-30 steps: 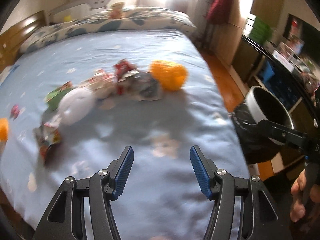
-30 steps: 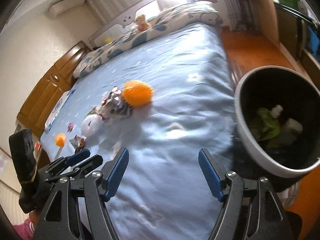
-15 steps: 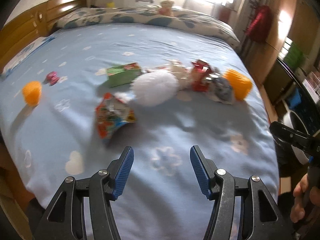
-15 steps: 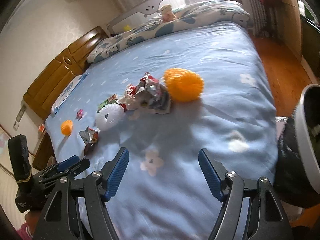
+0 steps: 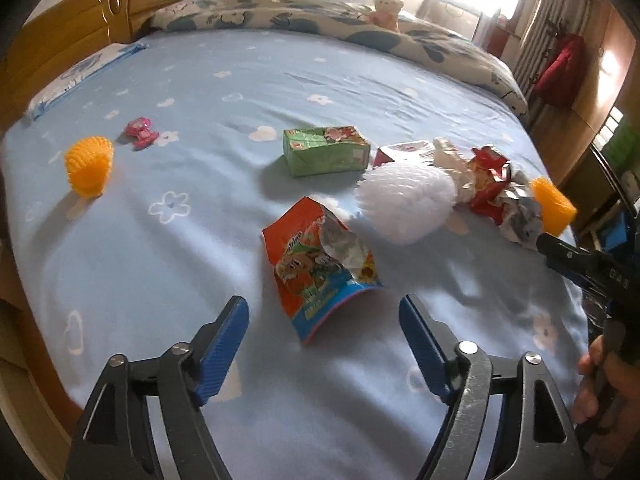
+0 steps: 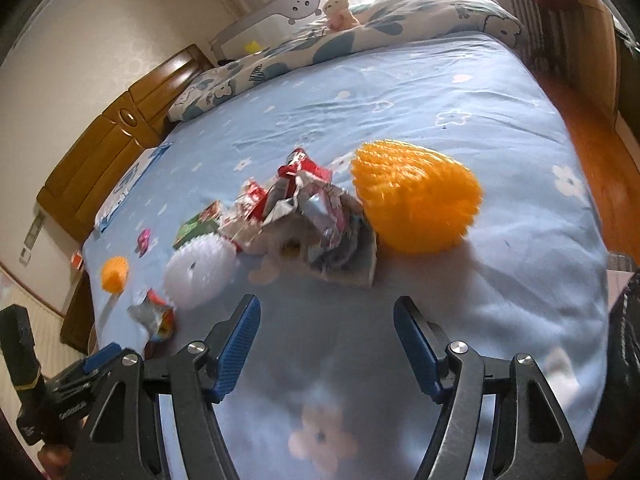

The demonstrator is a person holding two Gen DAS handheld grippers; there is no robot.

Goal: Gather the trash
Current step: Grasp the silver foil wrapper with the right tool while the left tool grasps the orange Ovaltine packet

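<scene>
Trash lies on a light blue bed sheet (image 5: 200, 80). My left gripper (image 5: 324, 316) is open and empty, just short of a torn orange snack bag (image 5: 320, 264). Beyond it lie a green carton (image 5: 324, 152), a white foam net (image 5: 408, 204) and crumpled red and silver wrappers (image 5: 496, 192). My right gripper (image 6: 326, 320) is open and empty, a little short of the crumpled silver wrappers (image 6: 320, 216). A large orange foam net (image 6: 416, 196) lies right of them, and the white foam net (image 6: 200, 268) lies to the left.
A small orange foam net (image 5: 88, 164) and a pink candy wrapper (image 5: 140, 132) lie at the left. Pillows (image 5: 320, 20) and a wooden headboard (image 5: 60, 32) are at the far end. The black bin liner (image 6: 624, 340) shows at the right edge.
Both grippers have swung left, away from the bin and toward the trash. The bin has left the right wrist view. The snack bag now lies just ahead of my left gripper.
</scene>
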